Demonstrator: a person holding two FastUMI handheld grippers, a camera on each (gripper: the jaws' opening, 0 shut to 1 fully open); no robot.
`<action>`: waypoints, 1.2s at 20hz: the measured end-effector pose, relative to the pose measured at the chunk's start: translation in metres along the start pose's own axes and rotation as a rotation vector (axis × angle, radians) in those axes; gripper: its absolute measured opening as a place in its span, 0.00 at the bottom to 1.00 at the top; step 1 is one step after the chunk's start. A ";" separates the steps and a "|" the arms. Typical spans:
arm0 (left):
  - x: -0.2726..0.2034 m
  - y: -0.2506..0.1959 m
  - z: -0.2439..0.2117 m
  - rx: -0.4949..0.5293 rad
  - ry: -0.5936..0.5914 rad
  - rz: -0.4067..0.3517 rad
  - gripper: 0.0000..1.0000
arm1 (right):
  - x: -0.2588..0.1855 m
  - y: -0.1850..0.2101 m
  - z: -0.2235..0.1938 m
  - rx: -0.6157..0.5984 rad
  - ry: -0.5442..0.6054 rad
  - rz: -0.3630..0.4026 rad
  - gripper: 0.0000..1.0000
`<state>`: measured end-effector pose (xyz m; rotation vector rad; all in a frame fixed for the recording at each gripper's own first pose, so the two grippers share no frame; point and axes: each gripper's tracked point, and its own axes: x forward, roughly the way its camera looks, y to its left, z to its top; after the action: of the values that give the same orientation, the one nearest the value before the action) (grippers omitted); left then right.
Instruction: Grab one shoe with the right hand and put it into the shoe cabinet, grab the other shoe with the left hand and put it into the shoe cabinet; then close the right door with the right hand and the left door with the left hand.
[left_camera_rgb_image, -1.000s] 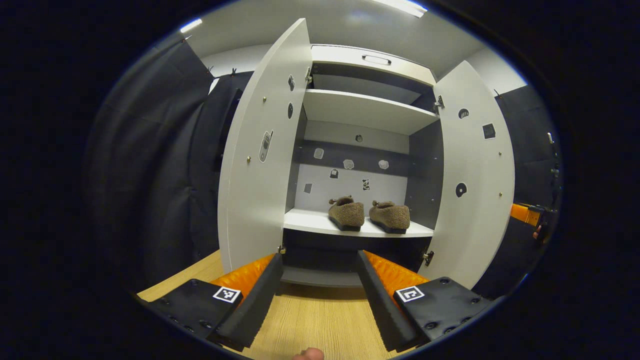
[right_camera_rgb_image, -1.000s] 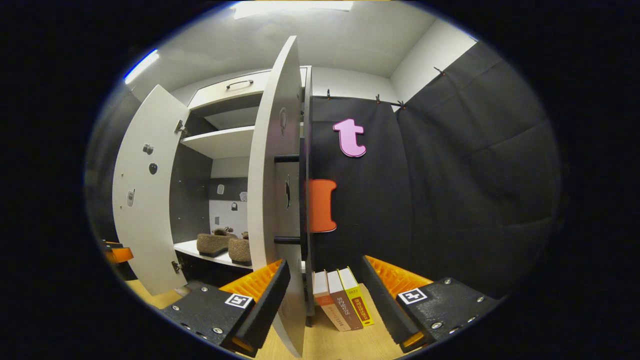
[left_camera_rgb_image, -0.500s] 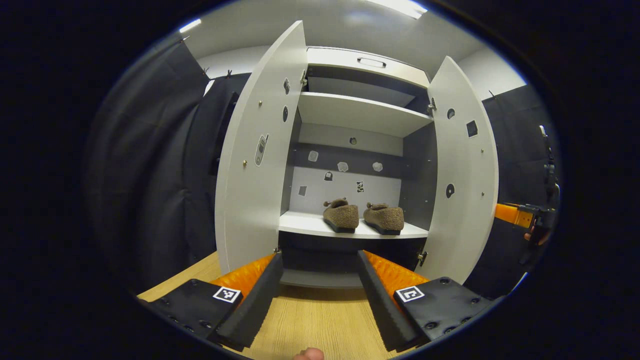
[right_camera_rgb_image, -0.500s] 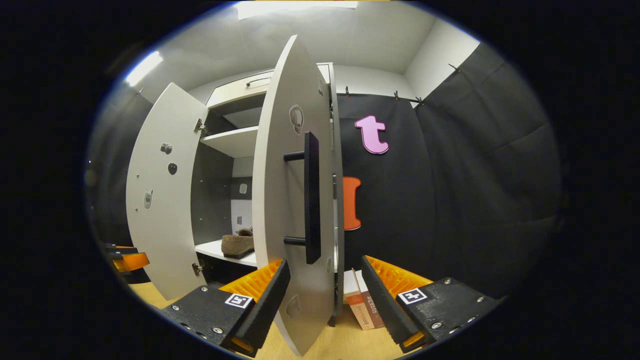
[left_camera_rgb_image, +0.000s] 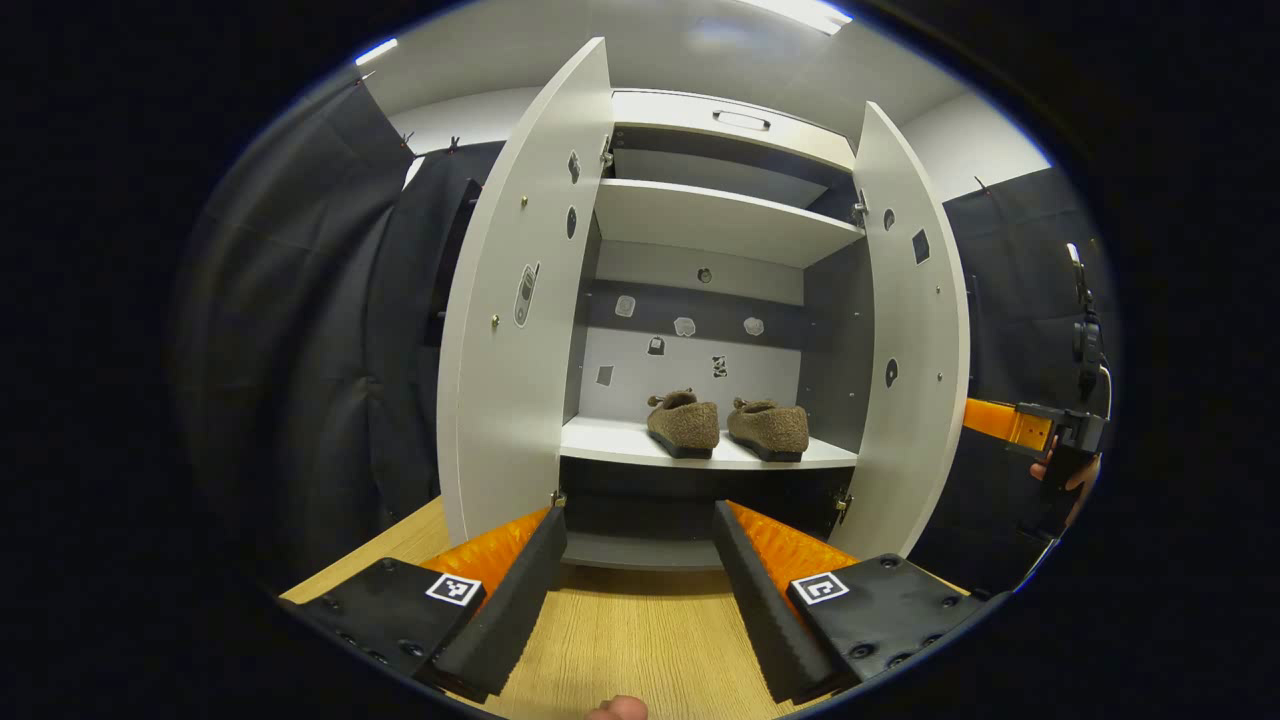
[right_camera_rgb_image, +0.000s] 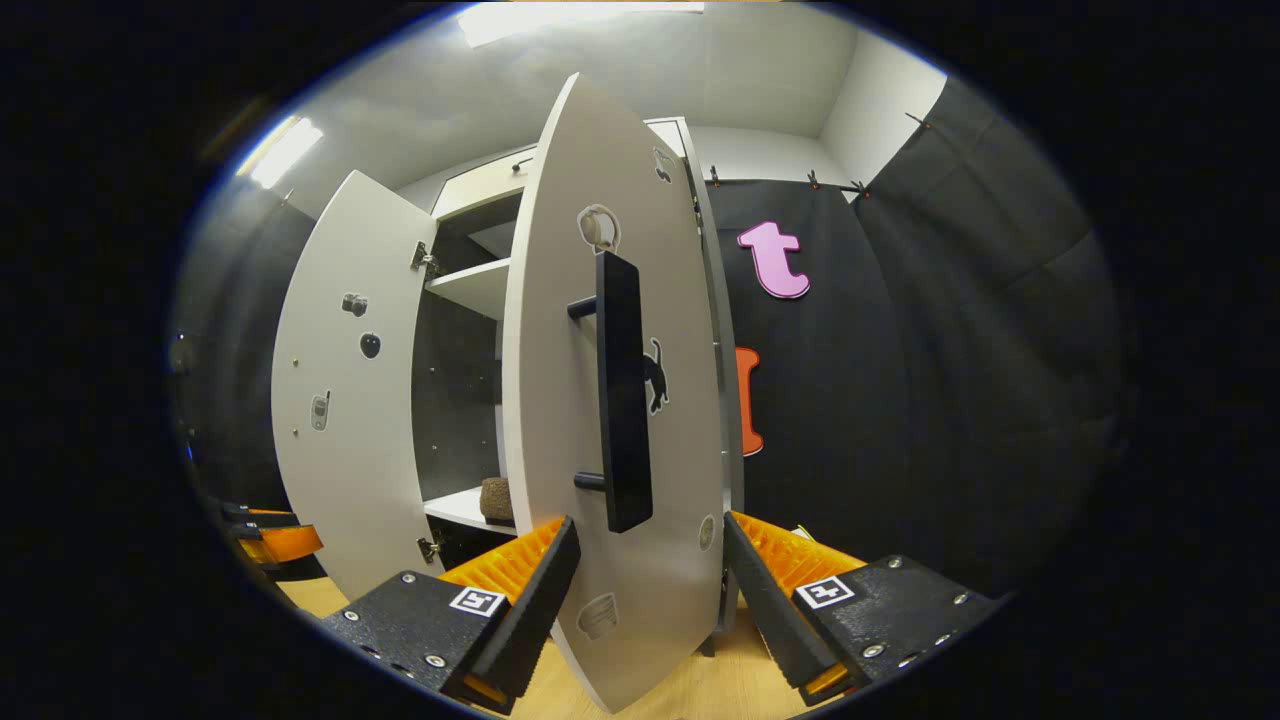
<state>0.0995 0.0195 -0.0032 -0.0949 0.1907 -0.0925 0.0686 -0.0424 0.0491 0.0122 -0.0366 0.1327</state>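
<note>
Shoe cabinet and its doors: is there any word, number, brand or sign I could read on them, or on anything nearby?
Shoe cabinet: no readable words or numbers.
Stickers on the left door, the right door and the back panel: small pictures, too small to show any writing.
Cat sticker on the right door's outer face: a picture, no text.
Square markers beside the jaws: black-and-white patterns, not letters.

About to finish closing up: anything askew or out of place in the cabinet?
Nothing stands out. Both brown shoes sit upright, side by side on the lower shelf, clear of its front edge. The right door is partly swung in; the left door stands open.
</note>
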 end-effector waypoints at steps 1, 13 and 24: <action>-0.001 0.001 -0.002 -0.002 0.004 -0.001 0.97 | 0.003 0.003 -0.001 0.004 0.000 0.006 0.90; -0.004 0.016 -0.005 -0.009 0.007 0.013 0.97 | 0.055 0.052 -0.022 0.030 0.035 0.097 0.91; -0.008 0.044 -0.004 -0.034 -0.003 0.071 0.99 | 0.109 0.077 -0.041 0.039 0.063 0.064 0.92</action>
<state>0.0945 0.0636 -0.0101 -0.1219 0.1922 -0.0182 0.1680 0.0493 0.0128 0.0459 0.0285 0.1980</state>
